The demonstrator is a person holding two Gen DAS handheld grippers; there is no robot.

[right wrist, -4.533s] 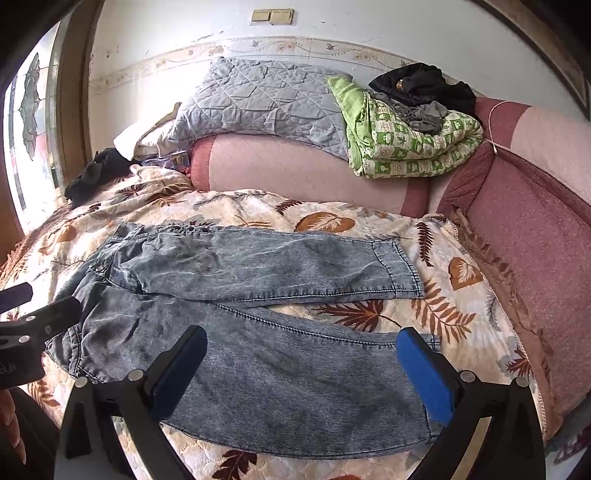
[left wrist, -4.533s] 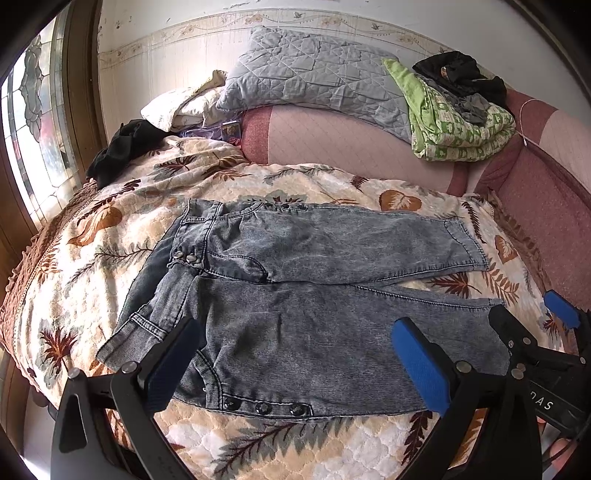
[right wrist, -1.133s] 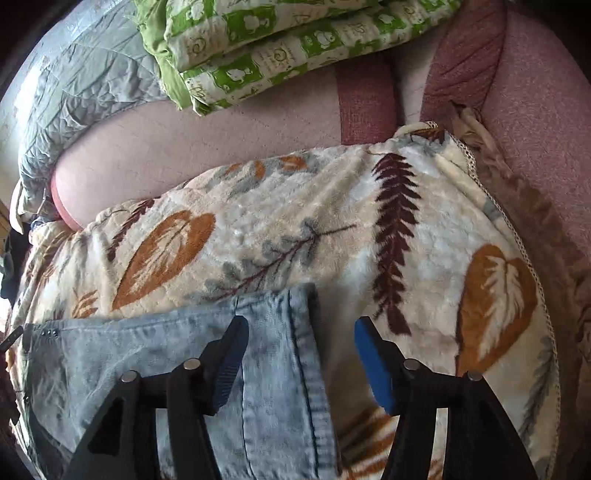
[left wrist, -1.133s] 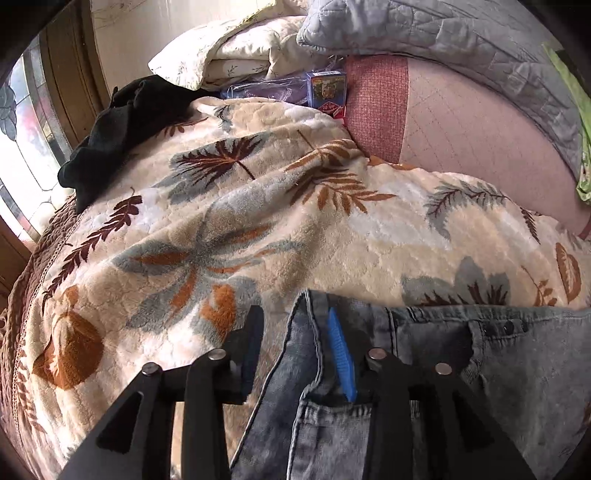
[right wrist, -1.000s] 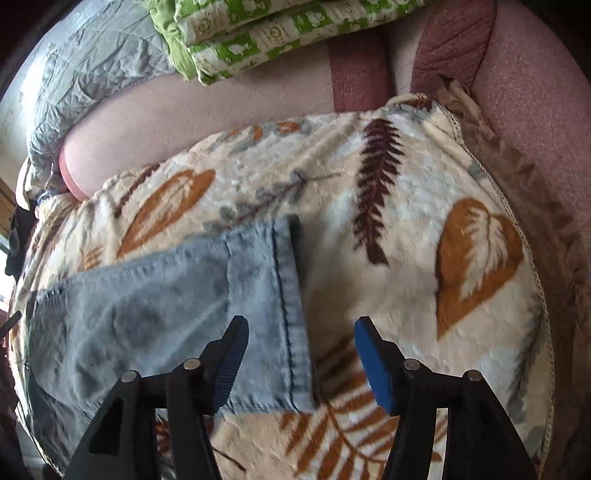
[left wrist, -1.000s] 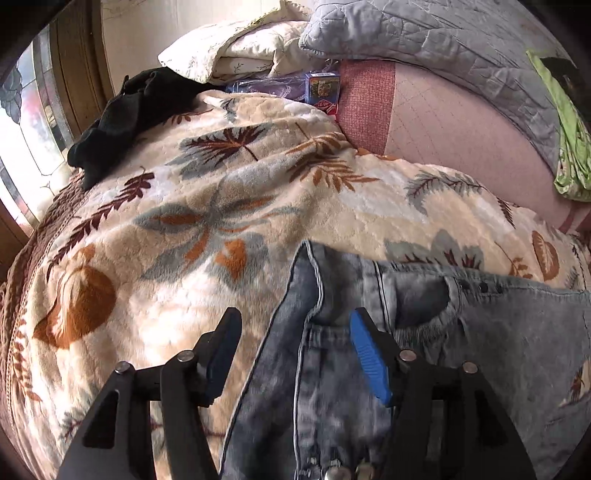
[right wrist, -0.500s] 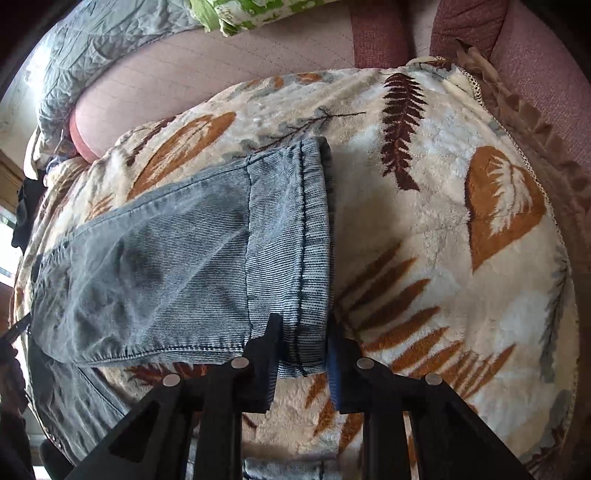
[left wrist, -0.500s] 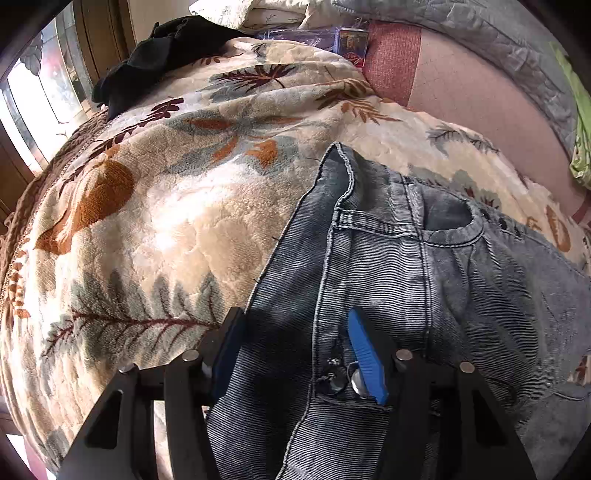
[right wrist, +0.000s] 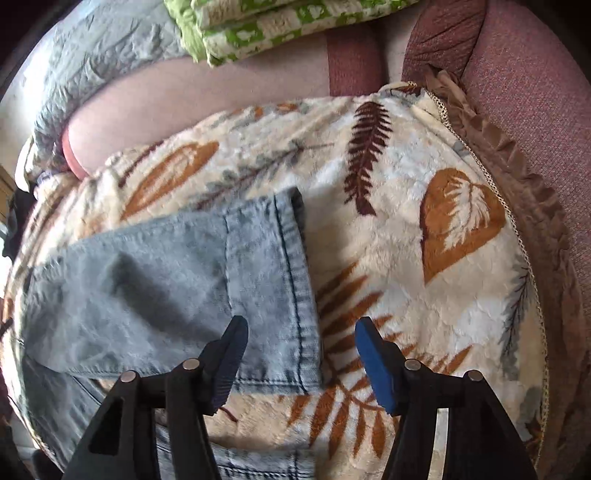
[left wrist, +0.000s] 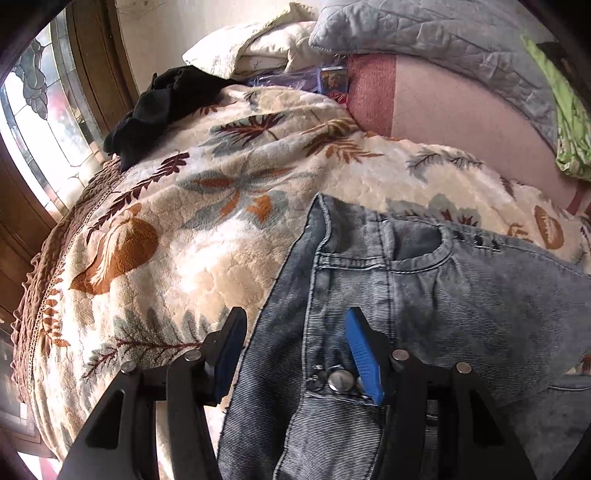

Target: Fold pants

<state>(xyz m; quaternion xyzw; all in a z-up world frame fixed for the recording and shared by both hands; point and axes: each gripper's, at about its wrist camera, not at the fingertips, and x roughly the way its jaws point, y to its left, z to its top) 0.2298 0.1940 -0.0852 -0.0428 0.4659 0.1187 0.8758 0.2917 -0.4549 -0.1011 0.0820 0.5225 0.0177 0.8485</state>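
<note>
One pair of grey denim pants (left wrist: 424, 295) flat on leaf-print blanket (left wrist: 166, 240), left claw (left wrist: 293, 354) spread over waistband, right claw (right wrist: 299, 354) spread over leg hem (right wrist: 291, 280); two pillows (left wrist: 424, 29), one black garment (left wrist: 159, 99)

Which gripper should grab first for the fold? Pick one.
Right. The right gripper is open, straddling the jeans' hem, a free corner. The left gripper, also open, spans the thick waistband.
</note>
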